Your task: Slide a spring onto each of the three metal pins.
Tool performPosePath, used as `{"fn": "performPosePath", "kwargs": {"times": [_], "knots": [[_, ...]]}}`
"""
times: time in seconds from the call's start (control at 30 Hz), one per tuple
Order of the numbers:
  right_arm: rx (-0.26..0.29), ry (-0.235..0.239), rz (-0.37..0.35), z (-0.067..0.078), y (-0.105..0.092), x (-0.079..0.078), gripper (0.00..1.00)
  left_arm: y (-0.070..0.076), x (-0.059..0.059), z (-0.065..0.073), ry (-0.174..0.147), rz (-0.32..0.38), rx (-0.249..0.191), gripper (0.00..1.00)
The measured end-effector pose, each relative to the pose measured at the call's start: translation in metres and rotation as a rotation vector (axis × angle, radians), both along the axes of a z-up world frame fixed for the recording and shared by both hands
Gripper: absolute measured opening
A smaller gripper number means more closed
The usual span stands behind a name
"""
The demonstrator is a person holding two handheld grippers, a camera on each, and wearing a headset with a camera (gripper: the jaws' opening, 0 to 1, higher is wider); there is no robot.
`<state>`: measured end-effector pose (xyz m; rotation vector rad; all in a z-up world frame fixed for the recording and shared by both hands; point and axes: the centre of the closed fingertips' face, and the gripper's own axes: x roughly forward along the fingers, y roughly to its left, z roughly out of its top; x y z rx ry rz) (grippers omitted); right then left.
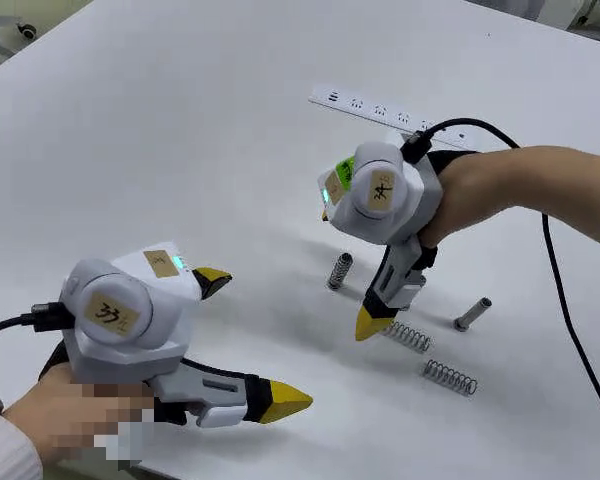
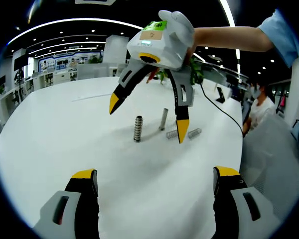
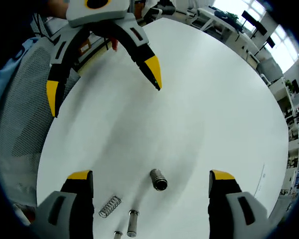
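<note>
A metal pin with a spring on it [image 1: 340, 270] stands upright on the white table [image 1: 180, 150]. My right gripper [image 1: 347, 270] hovers over it, open and holding nothing. In the right gripper view that sprung pin [image 3: 158, 180] sits between my spread jaws [image 3: 150, 174]. A bare pin [image 1: 472, 313] lies further right, and two loose springs [image 1: 408, 336] [image 1: 450, 377] lie near it. My left gripper [image 1: 250, 340] is open and empty at the near left. From the left gripper view, the right gripper [image 2: 148, 117] straddles the sprung pin [image 2: 138, 128], with the bare pin [image 2: 163, 119] behind.
A white power strip [image 1: 380, 108] lies at the far side of the table. A black cable [image 1: 560, 300] runs from the right gripper along the right side. In the left gripper view, people and desks stand beyond the table's edge.
</note>
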<state>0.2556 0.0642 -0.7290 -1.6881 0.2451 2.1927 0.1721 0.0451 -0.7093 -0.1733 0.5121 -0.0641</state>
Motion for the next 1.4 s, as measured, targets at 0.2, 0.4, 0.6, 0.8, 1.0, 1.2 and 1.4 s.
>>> {"fn": "performPosePath", "kwargs": {"times": [0.2,0.4,0.6,0.8,1.0,1.2,1.4], "knots": [[0.032,0.026,-0.046,0.002,-0.005,0.003,0.99,0.003,0.001,0.003,-0.006,0.003,0.007,0.98],[0.079,0.093,-0.125,0.009,-0.011,0.0,0.99,0.006,0.002,0.005,-0.009,0.0,0.012,0.98],[0.142,0.172,-0.225,0.019,-0.019,0.002,0.99,0.006,0.003,0.008,-0.011,-0.005,0.013,0.98],[0.187,0.211,-0.303,0.027,-0.034,0.013,0.99,0.005,0.006,0.014,-0.017,-0.012,0.008,0.99],[0.224,0.253,-0.399,0.035,-0.048,0.026,0.99,0.005,0.008,0.015,-0.013,-0.018,0.011,0.99],[0.268,0.294,-0.486,0.04,-0.065,0.038,0.99,0.005,0.009,0.016,-0.007,-0.028,0.01,0.99],[0.285,0.304,-0.573,0.039,-0.091,0.051,0.99,0.005,0.009,0.015,-0.009,-0.022,-0.009,0.99]]}}
